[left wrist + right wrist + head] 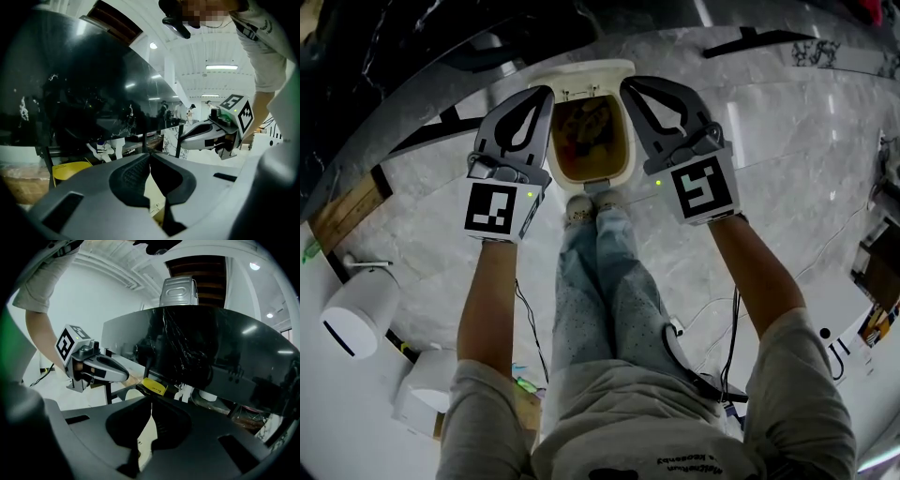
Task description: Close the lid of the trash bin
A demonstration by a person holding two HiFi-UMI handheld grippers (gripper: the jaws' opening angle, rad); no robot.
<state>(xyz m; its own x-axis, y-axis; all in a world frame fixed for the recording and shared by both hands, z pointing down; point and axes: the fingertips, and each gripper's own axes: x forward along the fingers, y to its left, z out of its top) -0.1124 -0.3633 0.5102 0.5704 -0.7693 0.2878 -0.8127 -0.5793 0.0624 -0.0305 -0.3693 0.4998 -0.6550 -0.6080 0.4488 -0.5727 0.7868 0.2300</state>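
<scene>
The cream trash bin [630, 150] stands open on the floor ahead of my feet, its lid [581, 70] tipped up at the far side and a brown bag of rubbish [586, 131] inside. My left gripper [546, 92] is shut and empty beside the bin's left rim. My right gripper [627, 84] is shut and empty by the right rim. In the left gripper view the jaws [150, 155] meet, with cream plastic of the bin [154, 194] showing below them. The right gripper view shows closed jaws [151, 401] over the bin's cream plastic [144, 439].
A dark marble-topped table [412, 56] curves behind and left of the bin. White cylinders [356, 314] stand at the lower left, next to a wooden plank [347, 211]. Cables [712, 323] trail on the grey floor at right. A shoe [579, 208] rests at the bin's base.
</scene>
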